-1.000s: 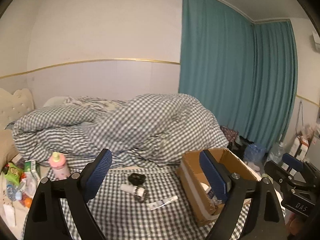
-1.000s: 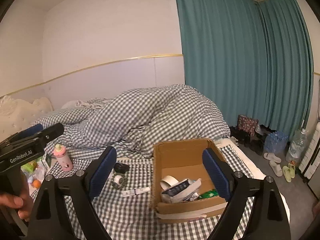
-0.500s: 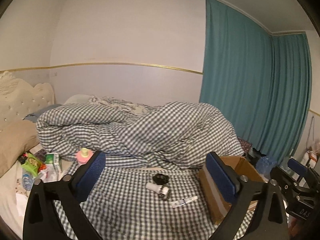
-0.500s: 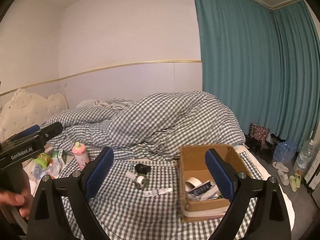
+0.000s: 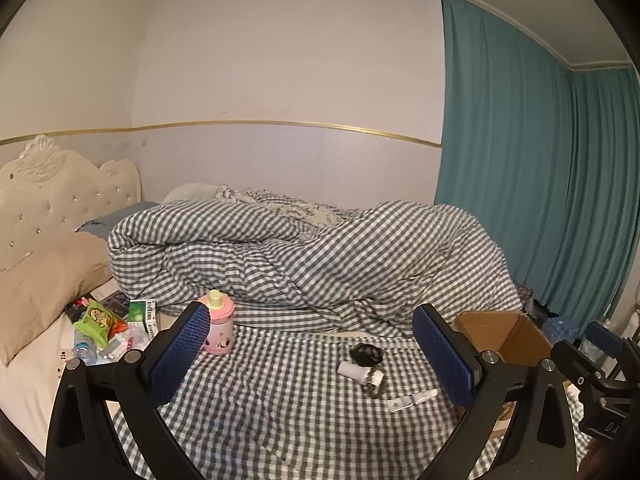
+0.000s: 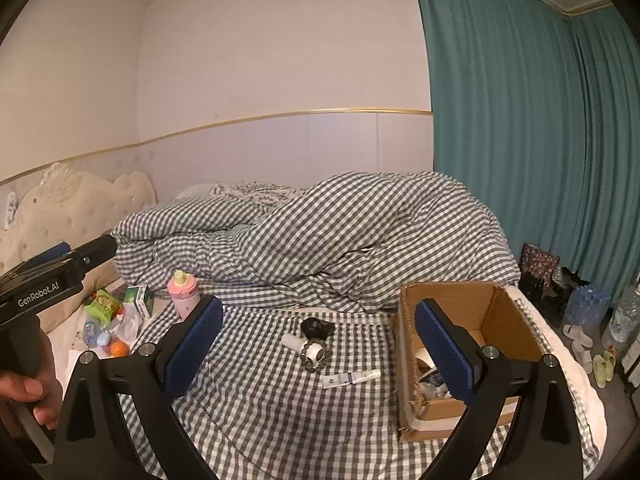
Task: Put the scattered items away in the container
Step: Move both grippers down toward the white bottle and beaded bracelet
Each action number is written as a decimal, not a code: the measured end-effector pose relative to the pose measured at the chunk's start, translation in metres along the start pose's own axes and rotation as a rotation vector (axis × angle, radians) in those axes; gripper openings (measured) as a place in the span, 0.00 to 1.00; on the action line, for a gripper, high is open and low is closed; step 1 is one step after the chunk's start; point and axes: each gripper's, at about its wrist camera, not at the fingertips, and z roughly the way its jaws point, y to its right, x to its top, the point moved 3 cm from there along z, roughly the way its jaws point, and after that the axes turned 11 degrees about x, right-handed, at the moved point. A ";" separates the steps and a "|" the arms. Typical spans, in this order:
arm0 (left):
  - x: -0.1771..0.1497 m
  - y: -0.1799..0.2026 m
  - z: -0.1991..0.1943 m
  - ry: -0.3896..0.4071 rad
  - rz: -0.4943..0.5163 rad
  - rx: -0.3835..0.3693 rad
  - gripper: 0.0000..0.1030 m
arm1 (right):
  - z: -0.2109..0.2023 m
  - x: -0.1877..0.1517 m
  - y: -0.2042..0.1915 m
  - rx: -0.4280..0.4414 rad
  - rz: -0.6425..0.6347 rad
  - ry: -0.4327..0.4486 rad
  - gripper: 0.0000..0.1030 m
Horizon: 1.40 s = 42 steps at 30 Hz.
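Swung leftward since a second ago: headboard and beige pillow now in the left wrist view, cardboard box pushed toward the right edge in both views. One bed with a checked sheet, one heaped checked duvet, teal curtains at the right, pale wall with a single gold trim line. One box only, standing open on the bed's right side, already holding a roll of tape and other small things, hard to tell apart. Left hand-held gripper released, jaws spread wider than a second ago, nothing between the pads, hovering above the sheet. Right hand-held gripper likewise released and opening at this moment, nothing between its pads, right pad overlapping the box in the picture. One pink bottle upright near the duvet's edge. Four small things left on the sheet, well apart from the box: one black object, one white tube, one bead bracelet touching that tube, one flat white strip nearest the box. One heap of packets beside the pillow, with a green snack bag, a green-and-white carton and one orange. Slippers and water bottles on the floor by the curtains.
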 end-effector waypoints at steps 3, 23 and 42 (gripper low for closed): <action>-0.003 -0.002 0.008 -0.012 0.007 0.008 1.00 | 0.011 -0.002 -0.003 0.008 0.000 -0.015 0.96; -0.036 0.000 0.081 -0.131 0.030 0.020 1.00 | 0.083 -0.023 0.001 0.020 -0.019 -0.118 0.97; -0.091 0.018 0.188 -0.279 0.071 0.031 1.00 | 0.183 -0.083 0.026 0.036 -0.021 -0.299 0.92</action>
